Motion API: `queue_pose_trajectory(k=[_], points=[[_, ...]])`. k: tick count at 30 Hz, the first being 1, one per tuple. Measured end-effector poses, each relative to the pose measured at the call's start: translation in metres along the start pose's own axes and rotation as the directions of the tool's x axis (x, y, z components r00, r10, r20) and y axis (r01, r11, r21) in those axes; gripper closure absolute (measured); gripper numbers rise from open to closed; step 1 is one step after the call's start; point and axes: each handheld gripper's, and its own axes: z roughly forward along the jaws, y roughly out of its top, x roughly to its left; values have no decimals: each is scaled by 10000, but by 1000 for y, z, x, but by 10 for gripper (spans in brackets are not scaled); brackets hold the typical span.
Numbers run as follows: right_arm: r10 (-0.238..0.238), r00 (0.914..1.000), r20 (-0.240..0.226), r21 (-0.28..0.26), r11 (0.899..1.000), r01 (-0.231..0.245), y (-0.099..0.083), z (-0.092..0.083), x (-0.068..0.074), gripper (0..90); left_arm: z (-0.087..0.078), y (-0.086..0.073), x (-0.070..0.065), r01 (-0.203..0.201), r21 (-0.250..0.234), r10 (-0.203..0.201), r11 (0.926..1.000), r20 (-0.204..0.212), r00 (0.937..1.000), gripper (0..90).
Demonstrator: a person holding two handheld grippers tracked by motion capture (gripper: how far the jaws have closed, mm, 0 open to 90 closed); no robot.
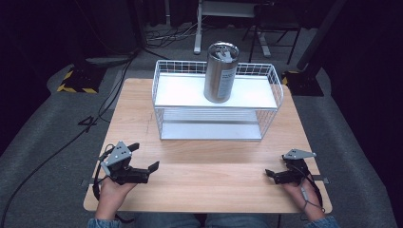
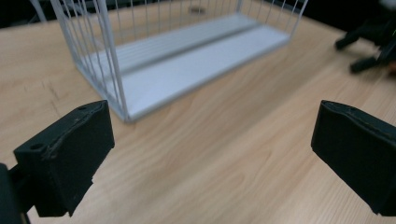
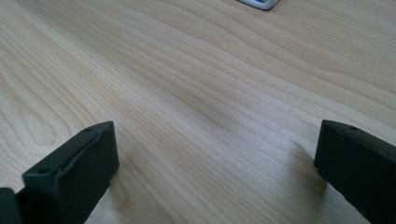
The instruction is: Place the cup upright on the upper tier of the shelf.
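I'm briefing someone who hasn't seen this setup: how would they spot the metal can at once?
Find the wooden table, then the white wire rack at its far middle. The metal can stands upright on the rack's top shelf, right of centre. It is the one tall silver cylinder there; the lower shelf is bare.

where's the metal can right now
In the high view the metal can stands upright on the top shelf of the white wire rack, right of its centre, at the table's far side.
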Motion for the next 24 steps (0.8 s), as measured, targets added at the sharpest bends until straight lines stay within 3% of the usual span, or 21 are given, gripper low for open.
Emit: queue_pose_trajectory(k=[3, 8, 12, 15, 19, 20, 21, 24], points=[[1, 10000, 0, 1, 10000, -1, 0, 0, 0, 1, 3, -9, 3, 256, -6, -256, 9997, -133, 9996, 0], [2, 10000, 0, 1, 10000, -2, 0, 0, 0, 1, 10, -23, 7, 354, 667, -327, 9971, -418, 9986, 1], [-1, 10000, 0, 0, 10000, 1, 0, 0, 0, 1, 15, -35, 11, 436, 1340, -353, 9900, -635, 9974, 1], [1, 10000, 0, 1, 10000, -1, 0, 0, 0, 1, 17, -39, 13, 475, 1533, -369, 9870, -711, 9968, 1], [2, 10000, -1, 1, 10000, -2, 0, 0, 0, 1, 18, -48, 15, 677, 2001, -515, 9774, -847, 9951, 0], [0, 10000, 0, 0, 10000, 0, 0, 0, 0, 1, 18, -51, 17, 637, 2304, -447, 9710, -871, 9952, 1], [0, 10000, 0, 0, 10000, 0, 0, 0, 0, 1, 18, -51, 17, 637, 2304, -447, 9710, -871, 9952, 1], [10, 10000, -7, -3, 10000, -10, 0, 0, 0, 1, 22, -56, 18, 664, 2765, -406, 9587, -979, 9944, 1]])
